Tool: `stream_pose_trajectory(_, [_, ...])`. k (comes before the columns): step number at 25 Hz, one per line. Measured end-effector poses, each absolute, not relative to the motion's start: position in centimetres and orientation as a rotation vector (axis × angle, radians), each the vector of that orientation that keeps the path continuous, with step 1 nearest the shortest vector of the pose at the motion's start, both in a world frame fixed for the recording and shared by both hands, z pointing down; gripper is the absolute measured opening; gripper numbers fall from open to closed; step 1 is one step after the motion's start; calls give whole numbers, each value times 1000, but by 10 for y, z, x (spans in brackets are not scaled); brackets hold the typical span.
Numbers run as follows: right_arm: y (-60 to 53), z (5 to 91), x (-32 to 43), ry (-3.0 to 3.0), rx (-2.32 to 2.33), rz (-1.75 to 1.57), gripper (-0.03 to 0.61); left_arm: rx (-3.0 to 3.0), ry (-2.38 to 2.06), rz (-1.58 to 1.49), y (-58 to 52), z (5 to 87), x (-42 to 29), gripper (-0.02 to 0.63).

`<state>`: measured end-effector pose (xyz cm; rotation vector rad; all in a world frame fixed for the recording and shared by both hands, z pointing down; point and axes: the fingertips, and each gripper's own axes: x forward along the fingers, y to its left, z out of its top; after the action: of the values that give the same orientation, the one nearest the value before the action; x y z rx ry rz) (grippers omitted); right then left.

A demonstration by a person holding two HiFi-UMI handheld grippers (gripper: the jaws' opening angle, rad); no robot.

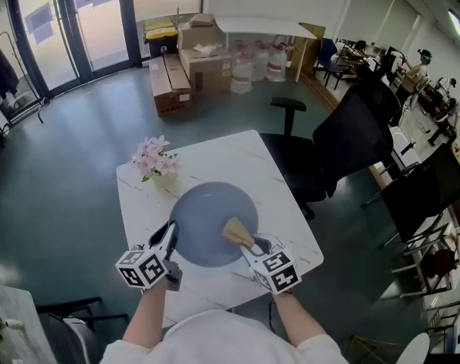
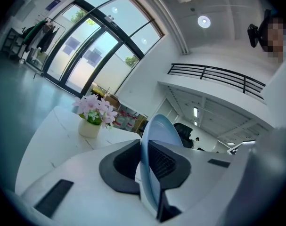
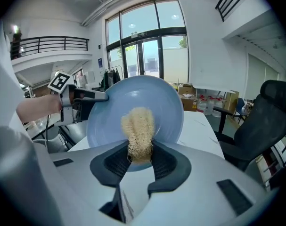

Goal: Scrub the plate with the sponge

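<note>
A pale blue plate [image 1: 207, 222] is held above the white table [image 1: 286, 203], tilted on edge. My left gripper [image 1: 170, 237] is shut on the plate's left rim; in the left gripper view the plate [image 2: 154, 140] stands edge-on between the jaws of that gripper [image 2: 143, 161]. My right gripper [image 1: 252, 243] is shut on a tan fibrous sponge [image 1: 237, 232]. In the right gripper view the sponge [image 3: 139, 133] pokes out from the jaws of the right gripper [image 3: 140, 160] and lies against the plate's face [image 3: 157, 102]. The left gripper [image 3: 93, 96] shows there on the rim.
A small white pot of pink flowers [image 1: 154, 158] stands at the table's far left corner. A black office chair [image 1: 336, 146] is close to the table's right side. Cardboard boxes [image 1: 188, 67] and water jugs [image 1: 256, 61] sit on the floor beyond.
</note>
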<state>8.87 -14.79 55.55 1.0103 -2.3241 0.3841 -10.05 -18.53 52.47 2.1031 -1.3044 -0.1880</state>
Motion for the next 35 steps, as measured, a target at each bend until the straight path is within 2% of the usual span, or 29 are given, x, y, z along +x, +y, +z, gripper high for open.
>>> stream_pose_trajectory(8, [-111, 567, 25, -2368, 747, 330, 117, 2125, -1304, -173, -185, 524, -97, 44])
stream_pose_trajectory(14, [-131, 543, 3, -2410, 723, 240, 117, 2202, -1253, -77, -169, 527, -75, 44])
stream_pose_trajectory(22, [-181, 506, 54, -2394, 991, 209, 117, 2200, -1211, -98, -158, 529, -71, 44])
stream_pose_trajectory(28, [-178, 530, 103, -2294, 1090, 318, 117, 2173, -1245, -121, -166, 528, -82, 44])
stream_pose_trajectory(35, [-151, 567, 106, -2229, 1019, 409, 117, 2165, -1317, -148, -183, 520, -101, 45])
